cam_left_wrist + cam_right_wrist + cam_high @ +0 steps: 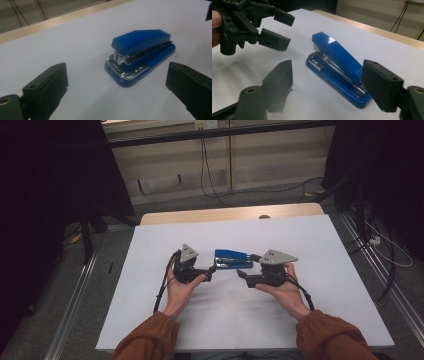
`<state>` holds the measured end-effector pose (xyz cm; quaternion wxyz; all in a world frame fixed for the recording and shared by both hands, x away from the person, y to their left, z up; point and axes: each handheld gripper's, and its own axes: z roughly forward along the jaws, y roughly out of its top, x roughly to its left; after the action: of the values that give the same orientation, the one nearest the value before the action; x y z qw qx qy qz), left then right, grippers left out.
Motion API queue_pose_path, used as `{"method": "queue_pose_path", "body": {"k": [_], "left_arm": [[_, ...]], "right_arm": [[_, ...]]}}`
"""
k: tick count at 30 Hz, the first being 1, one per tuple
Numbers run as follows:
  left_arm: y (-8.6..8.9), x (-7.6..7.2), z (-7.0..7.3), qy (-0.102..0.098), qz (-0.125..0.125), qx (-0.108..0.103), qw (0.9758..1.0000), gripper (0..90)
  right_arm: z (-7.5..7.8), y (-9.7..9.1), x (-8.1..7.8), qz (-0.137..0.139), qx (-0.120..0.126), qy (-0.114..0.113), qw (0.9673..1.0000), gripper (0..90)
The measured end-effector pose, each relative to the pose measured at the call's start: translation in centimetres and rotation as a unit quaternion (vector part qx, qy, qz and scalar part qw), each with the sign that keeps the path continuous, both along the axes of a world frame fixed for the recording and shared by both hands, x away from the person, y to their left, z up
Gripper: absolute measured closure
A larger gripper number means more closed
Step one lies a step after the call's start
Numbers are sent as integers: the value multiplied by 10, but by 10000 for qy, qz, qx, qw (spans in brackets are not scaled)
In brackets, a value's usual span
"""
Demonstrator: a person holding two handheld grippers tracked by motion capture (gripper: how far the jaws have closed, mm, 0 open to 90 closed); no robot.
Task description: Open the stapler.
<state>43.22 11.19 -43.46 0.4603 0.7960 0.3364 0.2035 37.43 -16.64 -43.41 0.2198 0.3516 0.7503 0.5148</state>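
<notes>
Blue stapler [232, 259] flat on white table [150, 320], between left tool [212, 270] and right tool [242, 271], both released, not touching it.

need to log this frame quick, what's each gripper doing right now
left gripper: open, holding nothing, blue stapler ahead of its jaws.
right gripper: open, holding nothing, stapler's rear end between its jaws, pads not touching it.
</notes>
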Motion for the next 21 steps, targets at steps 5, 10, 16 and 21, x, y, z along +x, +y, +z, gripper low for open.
{"method": "queue_pose_path", "body": {"k": [5, 10, 16, 21], "left_arm": [[3, 2, 1, -38, 102, -65, 9999, 37], [3, 2, 0, 71, 129, -98, 9998, 32], [4, 2, 2, 52, 229, -182, 9996, 32], [3, 2, 1, 77, 190, -87, 9998, 63]], "right_arm": [[1, 8, 6, 194, -105, 67, 9997, 347], [1, 17, 14, 324, -245, 264, 9988, 435], [-2, 23, 21, 413, -224, 401, 9981, 602], [-6, 28, 25, 566, -229, 539, 9967, 749]]}}
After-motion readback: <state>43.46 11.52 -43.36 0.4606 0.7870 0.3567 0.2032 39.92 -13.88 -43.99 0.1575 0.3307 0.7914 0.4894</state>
